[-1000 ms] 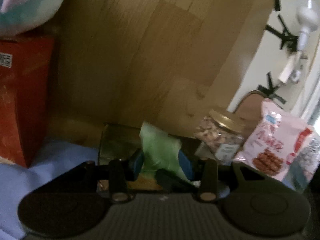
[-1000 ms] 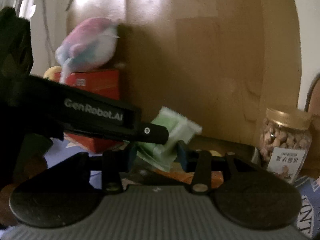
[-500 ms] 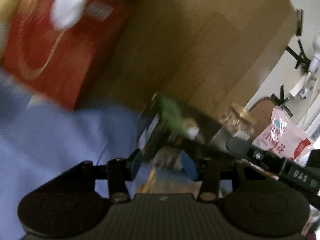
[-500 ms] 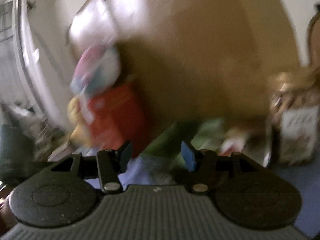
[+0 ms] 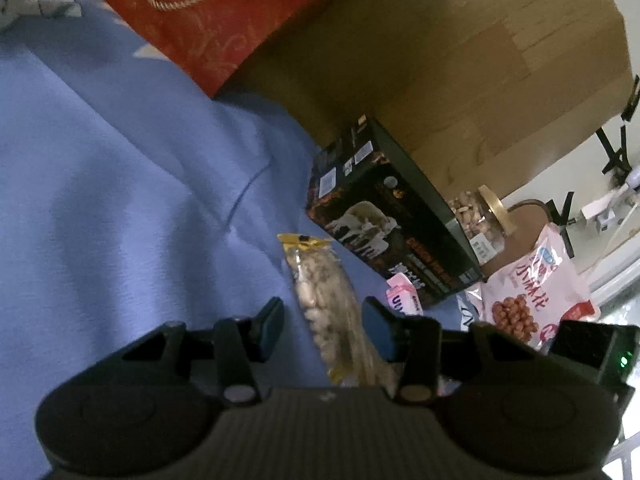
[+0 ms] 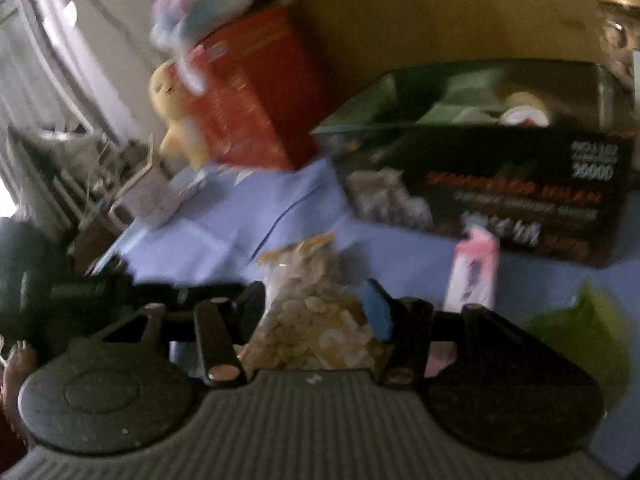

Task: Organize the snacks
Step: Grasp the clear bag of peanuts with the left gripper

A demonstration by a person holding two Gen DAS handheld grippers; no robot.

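Left gripper (image 5: 322,330) jaws apart above a clear nut packet (image 5: 326,300) lying on the blue cloth (image 5: 120,184), right gripper (image 6: 316,312) jaws apart around the same packet, black open box (image 5: 394,220) just beyond, small pink packet (image 6: 474,272) beside it, nut jar (image 5: 480,216) behind

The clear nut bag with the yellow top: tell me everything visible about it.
The clear nut bag is a long, narrow pouch of see-through plastic, packed with pale nuts and sealed by a yellow strip at its far end. It lies flat on the blue cloth, just in front of the black box, beside a small pink packet. Its near end runs between the pads of the left tool, apparently ungripped; from the right tool, blurred.
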